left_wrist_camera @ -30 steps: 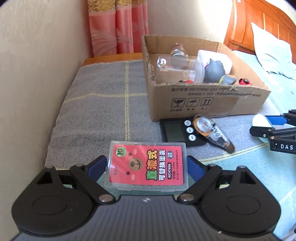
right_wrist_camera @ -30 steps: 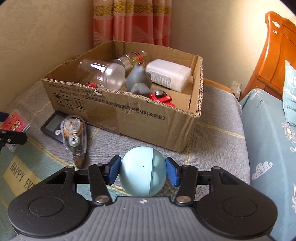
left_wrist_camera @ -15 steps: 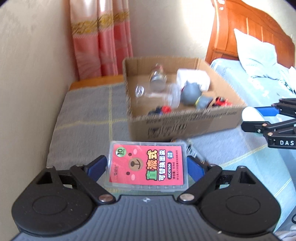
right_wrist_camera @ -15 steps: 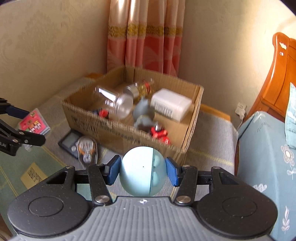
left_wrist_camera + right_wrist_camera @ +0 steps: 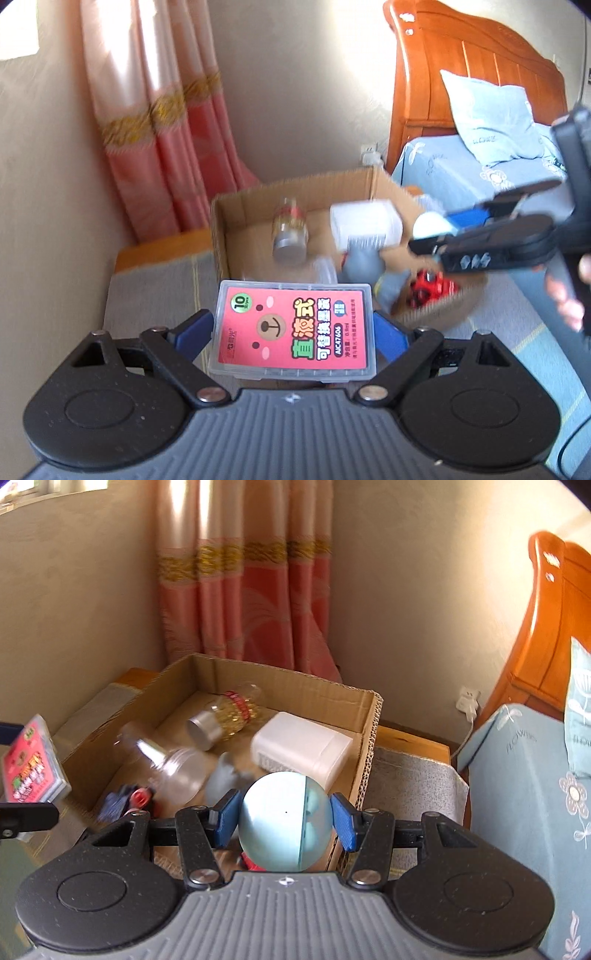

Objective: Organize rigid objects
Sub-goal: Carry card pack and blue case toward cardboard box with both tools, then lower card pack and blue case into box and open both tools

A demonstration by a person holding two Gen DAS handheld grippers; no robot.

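Over the box [image 5: 365,716], both our grippers loaded.
Left gripper [image 5: 293,332] clamps the case [image 5: 293,328]; right gripper [image 5: 284,821] squeezes the ball [image 5: 284,821], jar [image 5: 221,716] at 11 o'clock.

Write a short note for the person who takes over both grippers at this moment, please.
Left gripper: shut on the red refill case, held in the air at the near side of the cardboard box.
Right gripper: shut on the pale blue ball, held above the box's near right part.
Already in the box: spice jar, white container, clear cup, grey toy, red toy car.
Left to do: release the ball and the case into the box. Neither is dropped yet.
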